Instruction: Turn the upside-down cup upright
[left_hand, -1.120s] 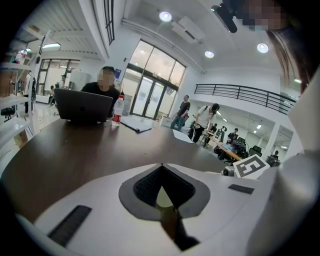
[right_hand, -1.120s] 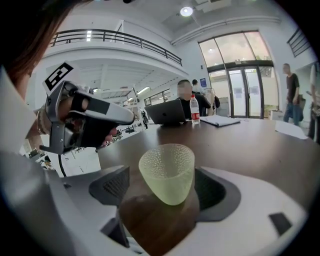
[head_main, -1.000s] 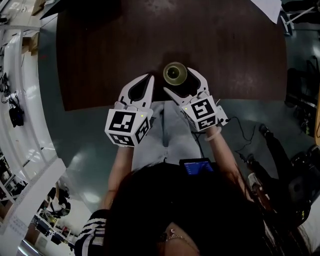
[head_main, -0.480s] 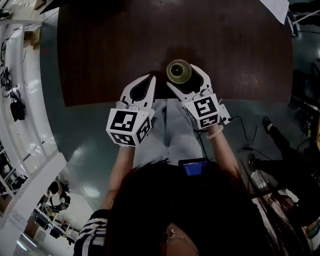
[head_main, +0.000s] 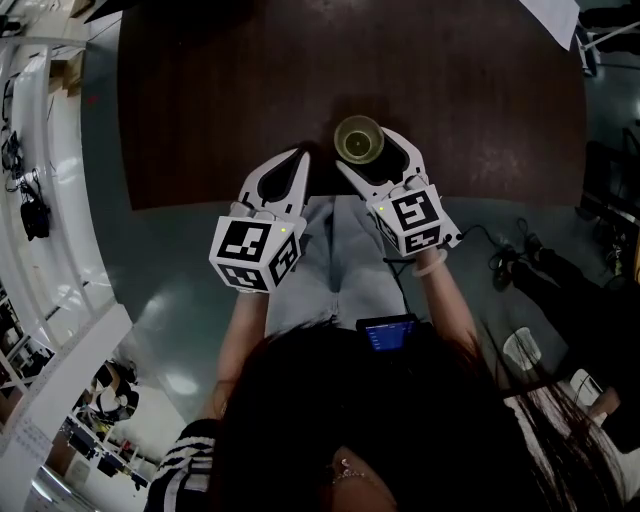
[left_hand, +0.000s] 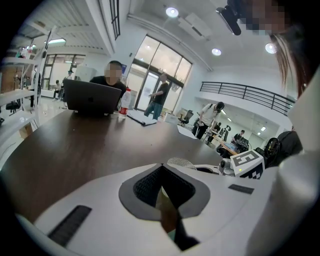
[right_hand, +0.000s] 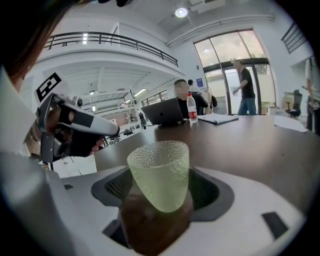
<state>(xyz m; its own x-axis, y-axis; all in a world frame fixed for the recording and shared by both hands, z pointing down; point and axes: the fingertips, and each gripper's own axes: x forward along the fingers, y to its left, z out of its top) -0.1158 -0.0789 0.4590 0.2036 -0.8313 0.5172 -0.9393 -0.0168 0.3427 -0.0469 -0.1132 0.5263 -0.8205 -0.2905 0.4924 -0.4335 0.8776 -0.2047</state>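
The pale green, dimpled cup (head_main: 358, 139) (right_hand: 159, 172) stands upright, mouth up, on the dark wooden table (head_main: 220, 90) close to its near edge. My right gripper (head_main: 368, 151) (right_hand: 160, 192) is open, one jaw on each side of the cup's lower half. A sliver of table shows between the left jaw and the cup wall. To the left of the cup my left gripper (head_main: 302, 153) (left_hand: 161, 166) is shut and empty, tips just over the table edge. The left gripper view shows only the cup's rim (left_hand: 181, 162) past the jaws.
At the table's far end a person sits behind a laptop (left_hand: 92, 97) (right_hand: 162, 112), with a bottle (right_hand: 192, 108) and papers (right_hand: 217, 118) beside it. A white sheet (head_main: 545, 15) lies at the far right corner. A phone (head_main: 390, 333) rests on my lap.
Neither gripper nor the cup has shifted relative to the others. Only the head camera has drifted slightly.
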